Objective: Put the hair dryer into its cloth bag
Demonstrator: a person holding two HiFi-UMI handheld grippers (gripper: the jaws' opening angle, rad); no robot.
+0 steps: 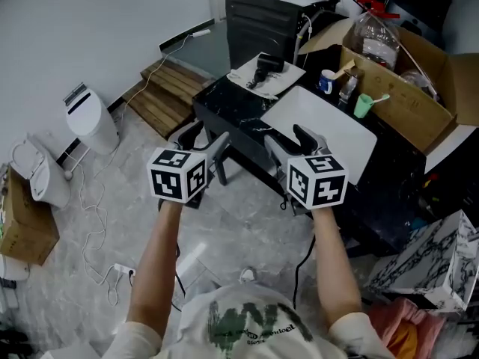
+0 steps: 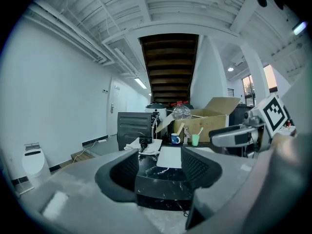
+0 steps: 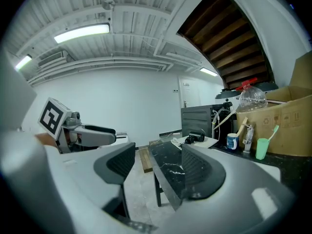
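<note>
The dryer (image 1: 266, 66) is seen resting on a white cloth (image 1: 288, 77), probably its bag, which is spread flat under it on the black worktop (image 1: 239, 111). The dryer is on the cloth, not in it, so the task is judged not yet begun.

Both tongs are held well short of the dryer, on its near side and off the worktop's edge, and nothing is touched. The left tongs (image 1: 206, 142) are spread wide with nothing between the jaws. The right tongs (image 1: 292, 142) are likewise spread and empty.

Seen from the dryer, the left tongs are placed to the near left and the right tongs to the near right. The dryer is thus found almost straight ahead, between the 2 lines of reach. The right tongs are judged slightly nearer, though the difference is small.

The dryer's long axis appears to be laid slantwise, from far right to near left, but handle and barrel cannot be told apart at this size. A forward reach is called for first, and the grip is best taken across that axis.
</note>
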